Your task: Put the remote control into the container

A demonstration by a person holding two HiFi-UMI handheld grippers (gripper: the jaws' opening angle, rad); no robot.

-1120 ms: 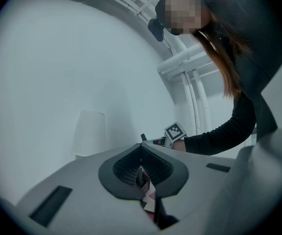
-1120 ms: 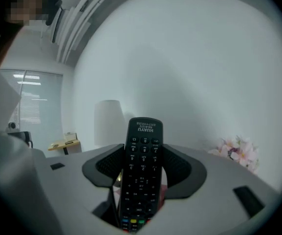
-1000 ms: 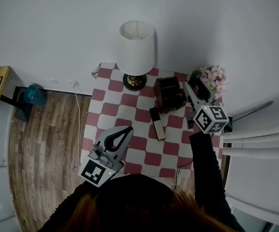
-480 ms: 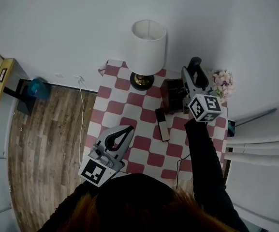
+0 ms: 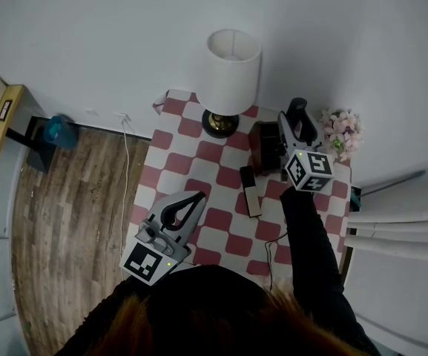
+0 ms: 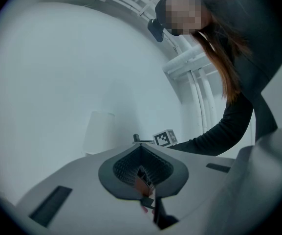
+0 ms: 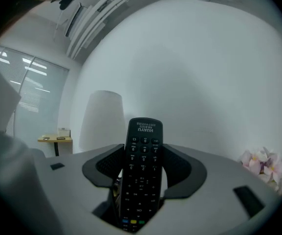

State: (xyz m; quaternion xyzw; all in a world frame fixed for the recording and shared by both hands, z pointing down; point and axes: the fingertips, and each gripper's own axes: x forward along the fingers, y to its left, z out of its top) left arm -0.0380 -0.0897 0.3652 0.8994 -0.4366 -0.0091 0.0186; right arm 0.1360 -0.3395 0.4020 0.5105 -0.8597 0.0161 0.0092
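Jaws of the right gripper (image 5: pixel 291 127) clamp the upright remote control (image 7: pixel 141 170) just beside the container (image 5: pixel 265 145) near the desk's (image 5: pixel 199 158) far right corner; left gripper's (image 5: pixel 191 201) jaws are closed, empty.

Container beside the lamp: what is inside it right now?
The container reads dark inside, no contents discernible; the right gripper covers its right edge. That gripper clamps a remote control; another remote lies on the tablecloth.

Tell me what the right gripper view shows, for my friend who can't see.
The right gripper holds a black remote upright, buttons facing the camera. Behind it are a white lamp on the left and pink flowers on the right, against a white wall.
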